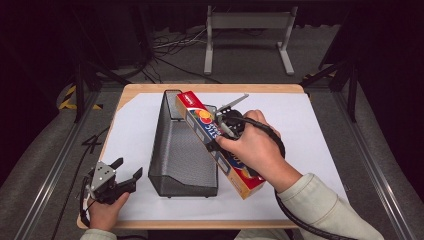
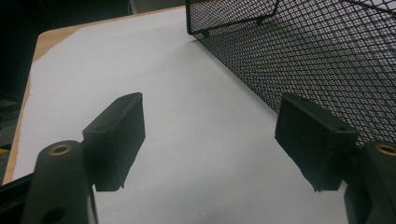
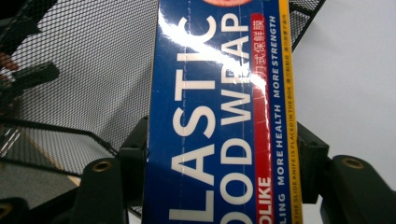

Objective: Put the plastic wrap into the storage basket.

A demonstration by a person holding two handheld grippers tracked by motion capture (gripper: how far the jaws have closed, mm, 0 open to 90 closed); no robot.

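A long blue, red and yellow plastic wrap box (image 1: 216,142) slants over the right rim of a black mesh basket (image 1: 181,150). My right gripper (image 1: 218,136) is shut on the box near its middle. In the right gripper view the plastic wrap box (image 3: 219,116) runs upward between the two pads, which press its long sides, and the mesh basket (image 3: 84,84) lies to its left. My left gripper (image 1: 127,169) rests at the table's front left corner, open and holding nothing. Seen from the left gripper (image 2: 210,133), the basket wall (image 2: 303,56) stands just to the right.
A white sheet (image 1: 310,130) covers the wooden table (image 1: 210,88), bare to the right of the box and left of the basket. Beyond the far edge, a metal stand (image 1: 247,30) and cables lie on the dark floor.
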